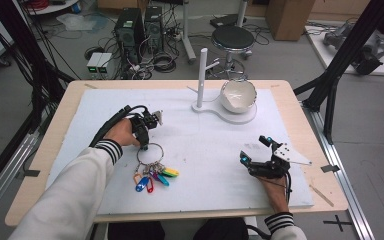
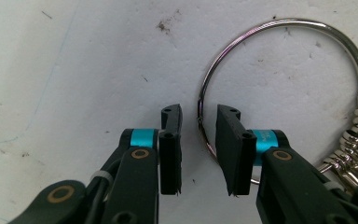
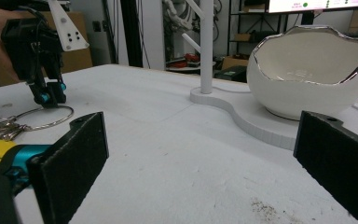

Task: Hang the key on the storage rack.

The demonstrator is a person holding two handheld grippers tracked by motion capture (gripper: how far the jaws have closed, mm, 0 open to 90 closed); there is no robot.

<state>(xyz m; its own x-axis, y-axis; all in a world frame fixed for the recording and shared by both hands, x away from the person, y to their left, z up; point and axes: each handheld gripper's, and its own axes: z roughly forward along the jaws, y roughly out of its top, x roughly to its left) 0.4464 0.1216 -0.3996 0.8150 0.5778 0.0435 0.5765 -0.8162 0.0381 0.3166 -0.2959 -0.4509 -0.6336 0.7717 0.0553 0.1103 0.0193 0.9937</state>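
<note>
You are looking at one large key ring (image 1: 149, 152) lying on the tabletop (image 1: 285, 107), and it is carrying four coloured tags (image 1: 152, 179) that you can count from above: one blue, one red, one teal, one yellow-green. The small metal loops joining them are sitting too tightly bunched to count. One white stand (image 1: 203, 75) with a single upright post is sharing its base with one cracked-egg bowl (image 1: 238, 95). You are working with two claws: left (image 1: 144, 144) and right (image 1: 254, 149).

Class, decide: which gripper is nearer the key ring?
Left. The left gripper straddles the key ring, pads not yet touching; the right gripper rests far off.
</note>
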